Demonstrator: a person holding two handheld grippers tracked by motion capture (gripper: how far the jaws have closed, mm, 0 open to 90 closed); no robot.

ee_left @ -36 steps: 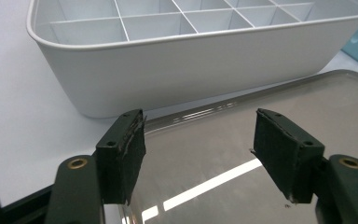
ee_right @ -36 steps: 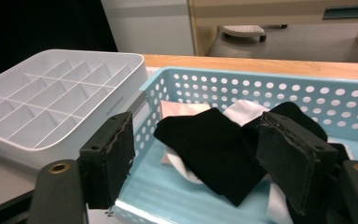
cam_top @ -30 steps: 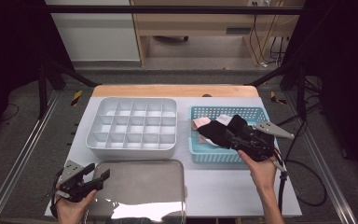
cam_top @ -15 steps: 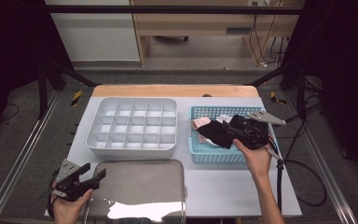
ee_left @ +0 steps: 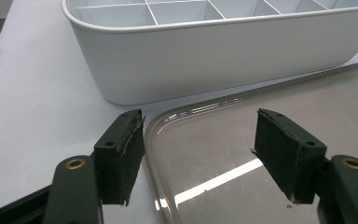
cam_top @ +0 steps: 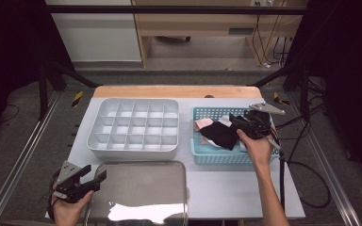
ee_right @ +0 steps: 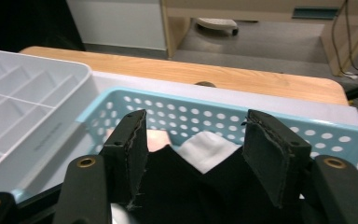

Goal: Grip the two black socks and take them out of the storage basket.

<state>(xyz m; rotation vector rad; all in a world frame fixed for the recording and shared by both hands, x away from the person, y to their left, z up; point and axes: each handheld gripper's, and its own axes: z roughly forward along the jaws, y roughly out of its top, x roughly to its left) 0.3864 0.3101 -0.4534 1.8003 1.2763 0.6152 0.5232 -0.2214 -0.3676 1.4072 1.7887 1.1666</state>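
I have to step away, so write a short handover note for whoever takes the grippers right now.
Right gripper: over the blue basket, jaws open and just closing around the black cloth, no grip yet.
Left gripper: open, idle at the steel tray's near left corner.
Things: black, pink and white cloths lie in the basket.
Done: nothing sorted; the white divider box has its visible cells bare.
Left: grip the black cloth, lift it out.
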